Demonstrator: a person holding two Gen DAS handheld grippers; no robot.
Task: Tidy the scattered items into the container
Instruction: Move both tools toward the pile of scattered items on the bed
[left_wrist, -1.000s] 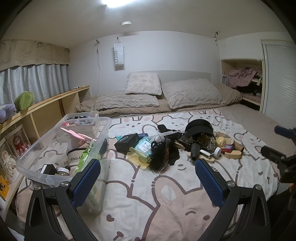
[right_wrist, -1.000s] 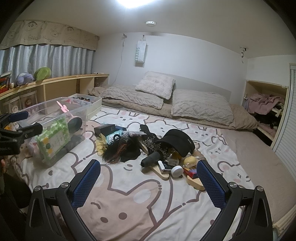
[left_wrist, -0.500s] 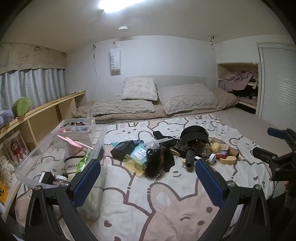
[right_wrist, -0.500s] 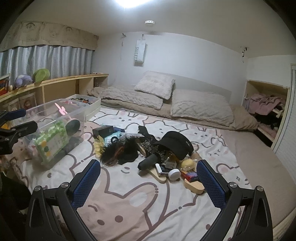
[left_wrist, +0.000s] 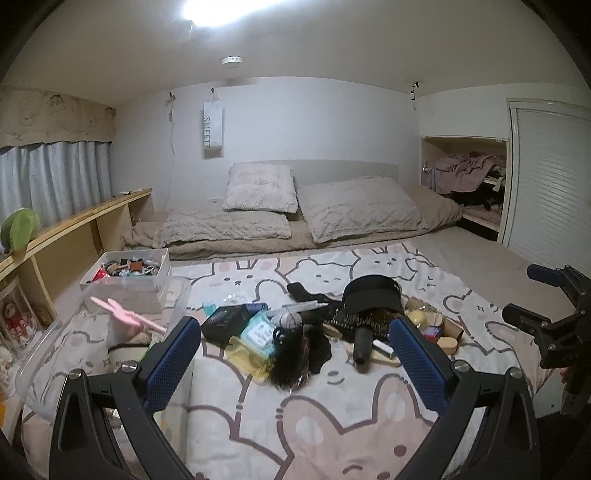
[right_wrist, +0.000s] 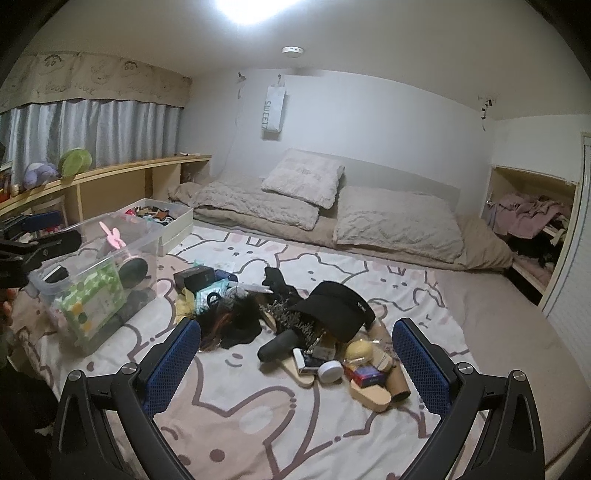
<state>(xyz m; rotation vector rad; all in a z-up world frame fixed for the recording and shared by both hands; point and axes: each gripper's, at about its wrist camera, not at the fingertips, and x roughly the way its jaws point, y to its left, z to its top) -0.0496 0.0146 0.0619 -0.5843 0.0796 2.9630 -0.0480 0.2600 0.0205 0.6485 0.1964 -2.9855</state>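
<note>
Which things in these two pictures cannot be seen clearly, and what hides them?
- Clear plastic storage box: left wrist view, near corner behind the left tool.
- Small items under the black cap: right wrist view, covered by it.
- White tray's contents: right wrist view, too small.
- Right tool: open, hiding nothing.

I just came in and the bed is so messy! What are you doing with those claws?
Someone holds a claw in each hand, tidying up. The left claw and the right claw are both open, holding nothing, over the bunny blanket. A pile of stuff, like a black cap and a black box, lies loose on the blanket. The clear bin at the left holds a few things.
</note>
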